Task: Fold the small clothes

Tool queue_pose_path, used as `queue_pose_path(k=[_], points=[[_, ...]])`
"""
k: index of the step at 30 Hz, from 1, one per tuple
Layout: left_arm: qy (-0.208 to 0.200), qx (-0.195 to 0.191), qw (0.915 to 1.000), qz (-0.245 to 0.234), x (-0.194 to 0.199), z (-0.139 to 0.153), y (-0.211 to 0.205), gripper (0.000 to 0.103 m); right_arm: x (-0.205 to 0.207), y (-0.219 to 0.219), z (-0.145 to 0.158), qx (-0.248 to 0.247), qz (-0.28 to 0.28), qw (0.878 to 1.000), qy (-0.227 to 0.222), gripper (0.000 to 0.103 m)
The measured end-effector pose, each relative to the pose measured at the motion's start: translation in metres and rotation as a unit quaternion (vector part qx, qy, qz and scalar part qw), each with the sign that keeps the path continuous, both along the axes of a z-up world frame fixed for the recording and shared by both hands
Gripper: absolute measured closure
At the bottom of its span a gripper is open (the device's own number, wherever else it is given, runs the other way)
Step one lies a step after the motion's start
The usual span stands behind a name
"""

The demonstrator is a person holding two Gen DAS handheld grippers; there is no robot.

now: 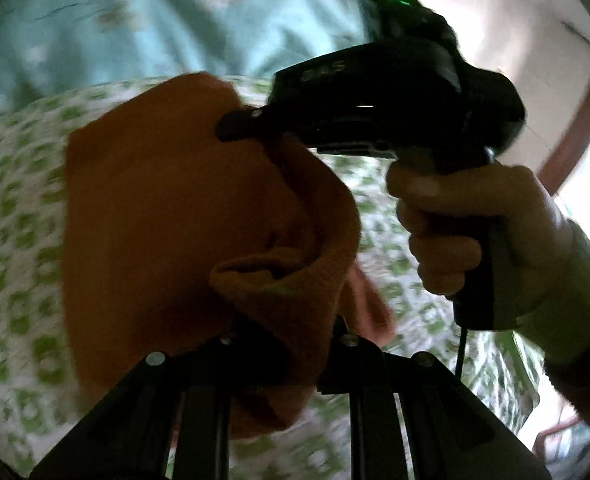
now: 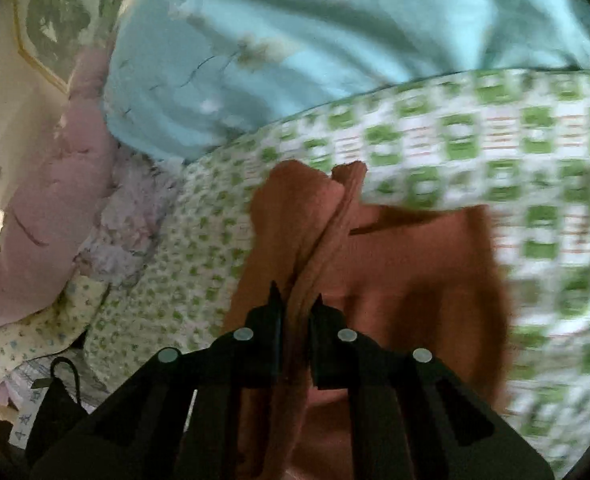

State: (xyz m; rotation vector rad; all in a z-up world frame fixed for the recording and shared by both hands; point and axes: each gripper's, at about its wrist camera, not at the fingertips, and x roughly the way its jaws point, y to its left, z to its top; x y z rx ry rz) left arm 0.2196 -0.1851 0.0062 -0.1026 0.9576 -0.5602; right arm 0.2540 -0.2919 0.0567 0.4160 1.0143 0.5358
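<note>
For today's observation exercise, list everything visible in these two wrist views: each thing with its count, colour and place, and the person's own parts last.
Orange garment: one, orange-brown, lifted over the bed, pinched by both grippers.
Bedsheet: one, white with green print, under the garment.
Quilt: one, pale blue, behind the sheet.
Pink bedding: one heap, pink-lilac, far left in the right wrist view.
Left gripper: one, black, shut on cloth.
Right gripper: one, black, shut on a cloth edge.
Right hand: one, gloved, on the right gripper's handle.

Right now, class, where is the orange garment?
In both wrist views the orange garment hangs mid-frame, pinched by both claws, over the green-patterned sheet.
</note>
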Motion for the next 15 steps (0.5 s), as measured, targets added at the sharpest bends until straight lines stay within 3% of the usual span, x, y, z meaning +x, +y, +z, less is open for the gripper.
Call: queue_pose_path(k=[6,15], points=[[0.044,0.005,0.9986,-0.031,0.017,-0.036,-0.037,0.088,-0.002,-0.044,-0.039,-0.039,-0.036,0.998,0.038,0.091],[0.06,-0.01,0.9972,-0.043,0.016,-0.04,-0.045,0.084,-0.006,-0.061,-0.055,-0.032,-0.055,0.997,0.036,0.092]])
